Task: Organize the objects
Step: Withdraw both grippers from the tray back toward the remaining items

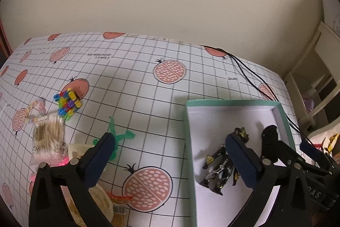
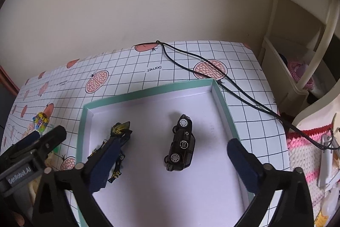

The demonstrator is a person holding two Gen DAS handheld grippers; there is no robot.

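Toys are going into the green-rimmed box point(image 2: 146, 90) on the gridded pomegranate tablecloth point(image 1: 148, 99). Two are already in: black toy car point(image 2: 180, 143) lying on its side mid-box, black-and-gold action figure point(image 2: 115, 142) flat near the box's left wall. Right gripper point(image 2: 172, 161) hangs over the box, jaws spread wide, holding nothing; the car sits between its fingers but untouched. Left gripper point(image 1: 170, 159) is also released and empty, one finger over the cloth, the other over the figure.

Left out on the cloth: multicolour block cluster point(image 1: 67, 104), green stretchy figure point(image 1: 119, 135), cotton swab pack point(image 1: 50, 139), bead bracelet point(image 1: 34, 112); more clutter at the near left edge, too hidden to name.

Next pick is likely the left gripper's. The green figure is nearest: come down straight, close across its narrow torso, not a limb, since it looks soft and may stretch. Lift clear of the box rim before crossing. Set down in open floor, away from the car. Keep off the black cable point(image 2: 233, 88) by the right rim.
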